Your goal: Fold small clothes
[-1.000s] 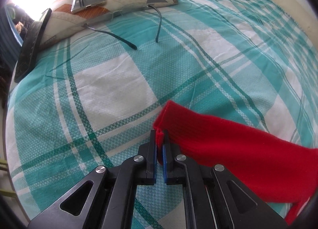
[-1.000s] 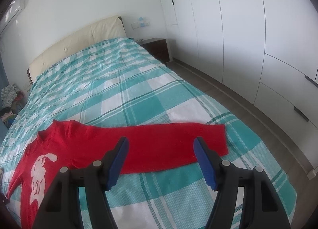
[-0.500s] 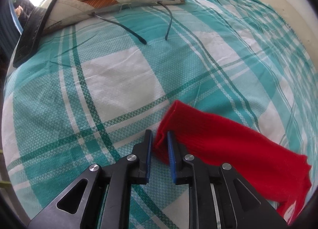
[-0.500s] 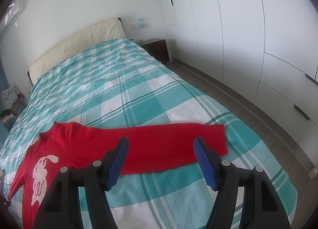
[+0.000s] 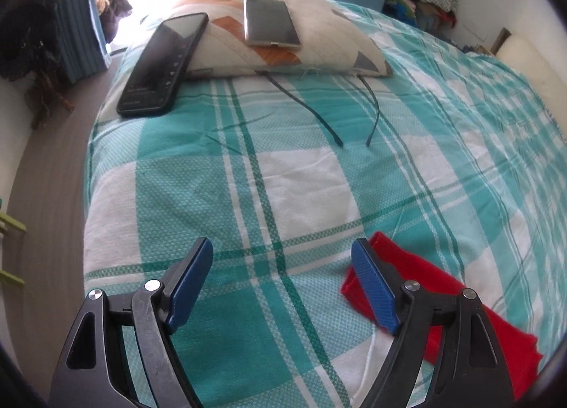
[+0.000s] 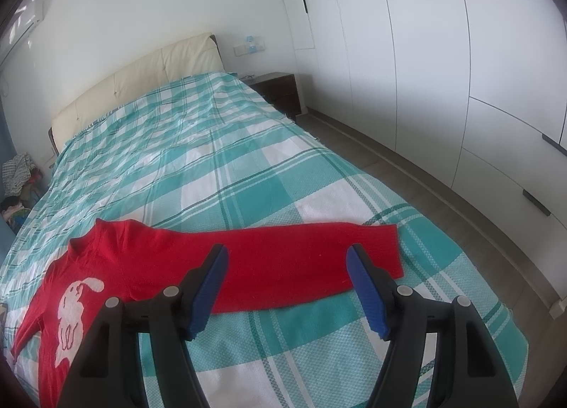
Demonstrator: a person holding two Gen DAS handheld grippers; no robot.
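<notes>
A small red sweater (image 6: pixel 149 266) with a white rabbit print lies flat on the teal plaid bed. Its one sleeve (image 6: pixel 304 259) stretches out to the right, under my right gripper (image 6: pixel 287 262), which is open and empty above it. In the left wrist view the other sleeve's cuff (image 5: pixel 418 273) lies on the bed beside my right fingertip. My left gripper (image 5: pixel 283 255) is open, empty and raised above the bed, with the cuff outside the jaws.
A patterned pillow (image 5: pixel 319 43) at the bed's far end carries a silver phone (image 5: pixel 271 27); a black phone (image 5: pixel 163 64) leans on it. Two dark cables (image 5: pixel 354 106) lie below it. White wardrobes (image 6: pixel 443 71), a nightstand (image 6: pixel 280 89) and the headboard (image 6: pixel 141 89) surround the bed.
My left gripper let go of the sleeve cuff, opened wide and rose up and back to the left. The cuff lies on the bed. The right gripper has barely moved.
</notes>
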